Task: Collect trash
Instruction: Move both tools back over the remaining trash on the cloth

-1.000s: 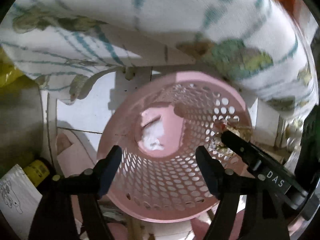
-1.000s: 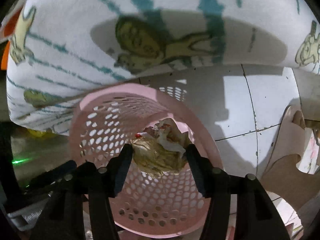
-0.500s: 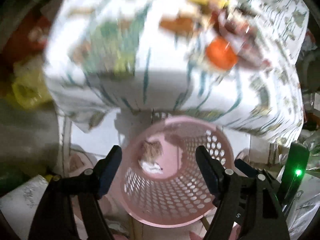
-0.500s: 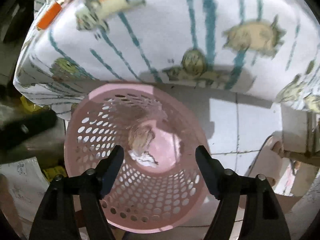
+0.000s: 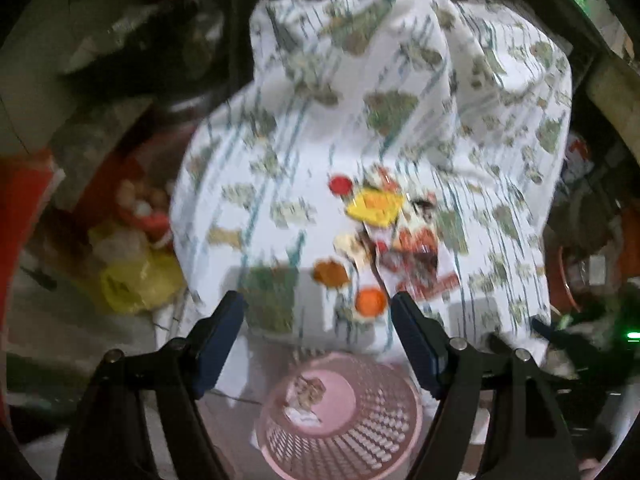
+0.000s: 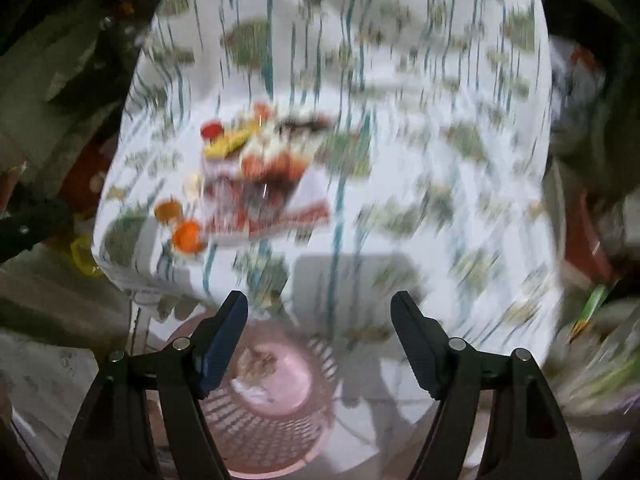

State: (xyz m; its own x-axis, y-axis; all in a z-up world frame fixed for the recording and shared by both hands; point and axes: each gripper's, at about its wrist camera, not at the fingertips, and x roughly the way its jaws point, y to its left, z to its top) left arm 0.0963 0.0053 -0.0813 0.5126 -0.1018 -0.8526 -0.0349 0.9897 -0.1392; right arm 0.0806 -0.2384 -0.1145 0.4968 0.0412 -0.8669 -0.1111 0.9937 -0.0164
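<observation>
Both my grippers, left and right, gape empty over the pink basket (crumpled trash inside), so grabbing blurred wrappers may miss.

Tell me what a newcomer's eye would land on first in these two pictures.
First the white patterned cloth, draped over a table and filling most of both views. Next the bright trash on top of it: wrappers with red, yellow and orange bits, left of centre in the right view. Then the pink basket on the floor below the cloth's edge, crumpled paper inside.
</observation>
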